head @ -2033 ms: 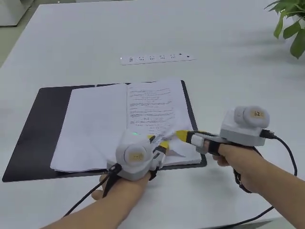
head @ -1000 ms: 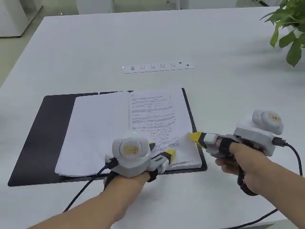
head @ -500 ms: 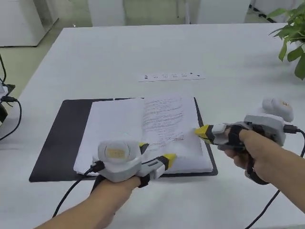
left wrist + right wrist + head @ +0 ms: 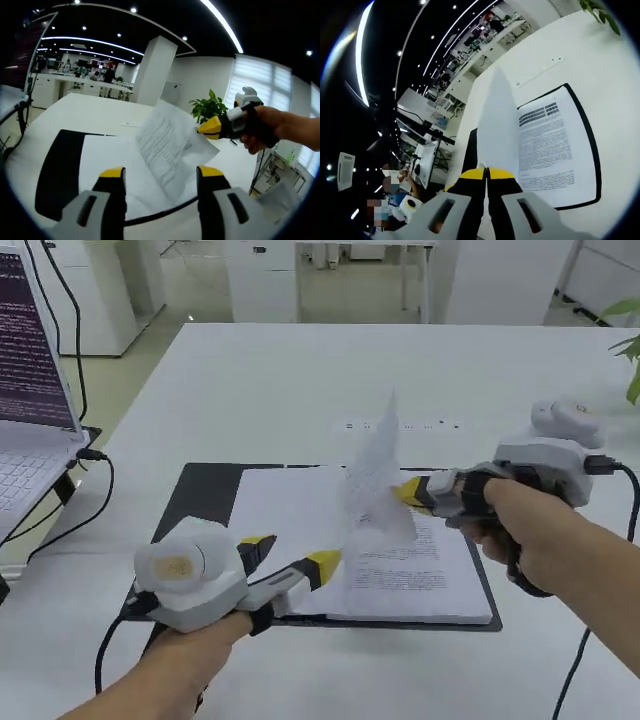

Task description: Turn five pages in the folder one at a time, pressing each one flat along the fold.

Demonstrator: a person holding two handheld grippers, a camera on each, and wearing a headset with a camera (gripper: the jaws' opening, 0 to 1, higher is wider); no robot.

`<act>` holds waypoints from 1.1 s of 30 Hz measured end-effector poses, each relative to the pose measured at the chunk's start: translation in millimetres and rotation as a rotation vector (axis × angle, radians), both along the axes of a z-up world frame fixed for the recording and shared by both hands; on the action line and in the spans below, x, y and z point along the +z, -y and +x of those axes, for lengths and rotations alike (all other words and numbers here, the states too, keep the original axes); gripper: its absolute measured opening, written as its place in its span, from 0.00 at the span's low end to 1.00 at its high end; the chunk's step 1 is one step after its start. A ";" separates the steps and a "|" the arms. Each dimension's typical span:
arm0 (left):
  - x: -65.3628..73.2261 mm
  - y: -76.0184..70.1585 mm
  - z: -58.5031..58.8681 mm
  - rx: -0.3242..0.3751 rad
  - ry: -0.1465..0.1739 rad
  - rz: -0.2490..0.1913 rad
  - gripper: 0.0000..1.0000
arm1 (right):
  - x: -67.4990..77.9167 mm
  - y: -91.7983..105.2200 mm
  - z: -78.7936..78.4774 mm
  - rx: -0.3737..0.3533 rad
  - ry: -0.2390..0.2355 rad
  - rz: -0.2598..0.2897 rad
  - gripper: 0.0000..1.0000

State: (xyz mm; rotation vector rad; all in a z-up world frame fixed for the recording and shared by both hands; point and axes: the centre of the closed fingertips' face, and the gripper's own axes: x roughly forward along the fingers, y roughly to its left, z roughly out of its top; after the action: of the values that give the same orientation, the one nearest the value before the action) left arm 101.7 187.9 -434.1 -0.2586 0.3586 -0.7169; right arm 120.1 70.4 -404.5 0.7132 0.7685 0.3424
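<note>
Two grippers, one folder, one lifted page, one power strip, one laptop and one plant are in sight.

In the head view the left gripper (image 4: 290,552) sits at the lower left of the frame, over the folder's near edge. Its jaws are wide apart with nothing between them. The right gripper (image 4: 410,492) comes in from the right at mid-frame, its jaws closed on the edge of the page (image 4: 375,480). The page stands up from the middle of the open folder (image 4: 200,490), curled and blurred. The right gripper view shows the same pinch: the yellow tips of the right gripper (image 4: 486,175) are pressed together on the bottom of the page (image 4: 497,125), with the printed right-hand sheet and the folder's black rim (image 4: 585,130) to the right. In the left gripper view the left gripper (image 4: 161,172) frames the raised page (image 4: 162,142) and the black cover (image 4: 60,165).

The folder lies open on a white table (image 4: 300,370), centre frame. The power strip (image 4: 400,425) lies just beyond it, the laptop (image 4: 25,390) is at the upper left and the plant (image 4: 632,350) at the right edge. Behind is a bright office with white cabinets and ceiling lights.

Half a second ago the page lay flat, with the right gripper at its edge; now it is raised.
</note>
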 end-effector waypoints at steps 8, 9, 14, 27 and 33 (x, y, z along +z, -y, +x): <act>-3.4 -54.3 2.2 0.078 -0.012 0.002 0.56 | -10.0 -77.8 6.5 0.174 0.028 -0.187 0.00; -4.9 -60.3 1.7 0.084 -0.019 0.004 0.56 | -12.3 -84.3 8.2 0.179 0.020 -0.191 0.00; -9.8 -79.9 -0.4 0.104 -0.028 0.017 0.55 | -25.1 -117.9 19.7 0.229 0.003 -0.246 0.00; -29.9 -118.8 0.4 0.165 -0.084 0.036 0.55 | -87.2 -175.8 38.1 0.373 -0.065 -0.409 0.00; -41.7 -129.5 2.7 0.185 -0.109 0.054 0.55 | -123.1 -183.1 40.0 0.462 -0.107 -0.518 0.00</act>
State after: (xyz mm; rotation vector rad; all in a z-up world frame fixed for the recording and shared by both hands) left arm 104.3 317.4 -475.8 -0.2760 0.4506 -0.5112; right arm 160.1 253.6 -527.5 0.0593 1.0724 0.4986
